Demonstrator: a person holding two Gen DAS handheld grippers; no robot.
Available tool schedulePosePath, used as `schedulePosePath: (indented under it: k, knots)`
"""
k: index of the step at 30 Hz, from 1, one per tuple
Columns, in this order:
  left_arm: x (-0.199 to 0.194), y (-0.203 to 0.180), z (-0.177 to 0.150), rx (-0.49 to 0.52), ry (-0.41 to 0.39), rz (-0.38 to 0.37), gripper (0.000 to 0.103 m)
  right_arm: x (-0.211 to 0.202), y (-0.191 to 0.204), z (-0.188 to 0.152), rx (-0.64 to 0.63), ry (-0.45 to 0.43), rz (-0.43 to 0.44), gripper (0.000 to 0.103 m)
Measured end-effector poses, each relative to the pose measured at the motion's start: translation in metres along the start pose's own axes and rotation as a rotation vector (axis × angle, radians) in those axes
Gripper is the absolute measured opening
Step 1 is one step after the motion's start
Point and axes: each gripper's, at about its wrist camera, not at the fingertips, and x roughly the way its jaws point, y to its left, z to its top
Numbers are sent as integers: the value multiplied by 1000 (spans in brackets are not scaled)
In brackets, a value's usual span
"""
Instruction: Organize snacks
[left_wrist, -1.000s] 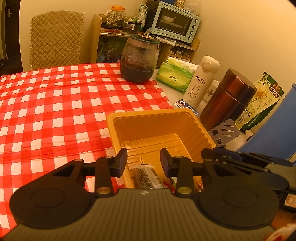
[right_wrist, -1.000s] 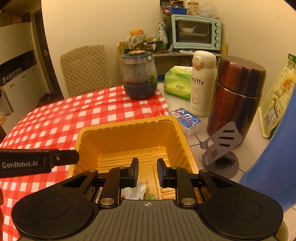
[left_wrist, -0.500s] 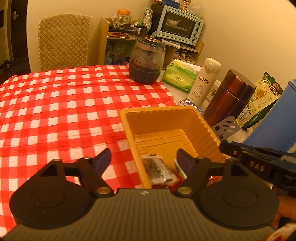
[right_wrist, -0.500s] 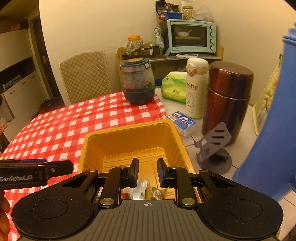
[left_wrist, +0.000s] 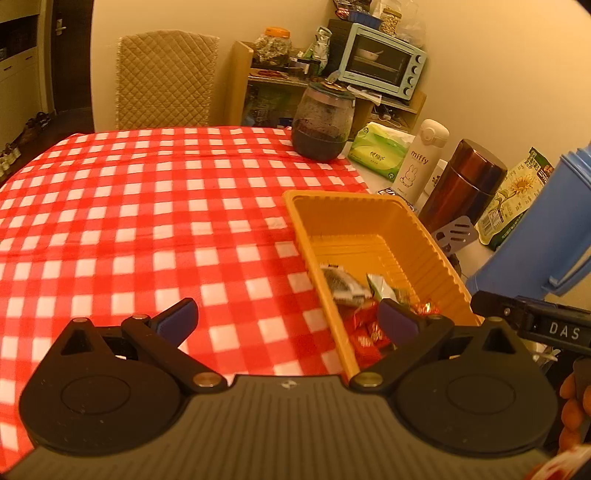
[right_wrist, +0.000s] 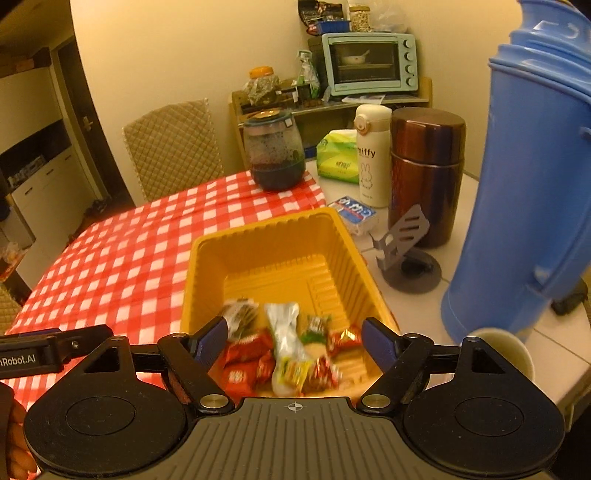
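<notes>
Both grippers stand wide open and hold nothing: the left gripper (left_wrist: 286, 319) low in its frame, the right gripper (right_wrist: 293, 341) low in its own. Between the right fingers, at lower center, wrapped snacks (right_wrist: 288, 350) lie in the yellow tray (right_wrist: 280, 236). A careless reach may push the light tray toward the blue jug (right_wrist: 524, 184) at the right edge.

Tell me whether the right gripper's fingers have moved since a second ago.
Yes. The right gripper has opened: its fingers, close together over the yellow tray before, now stand wide apart, nearly spanning its width above the snacks.
</notes>
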Motion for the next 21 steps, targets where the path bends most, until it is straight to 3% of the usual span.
schedulePosePath:
  k: [10,21]
  knots:
    - [-55,5,-29,0,26,26,103,-44,20,-36,23,24,5,84]
    - [-111,3,-61,16,19,78,102,-93,47,-66,-36,15,-16,84]
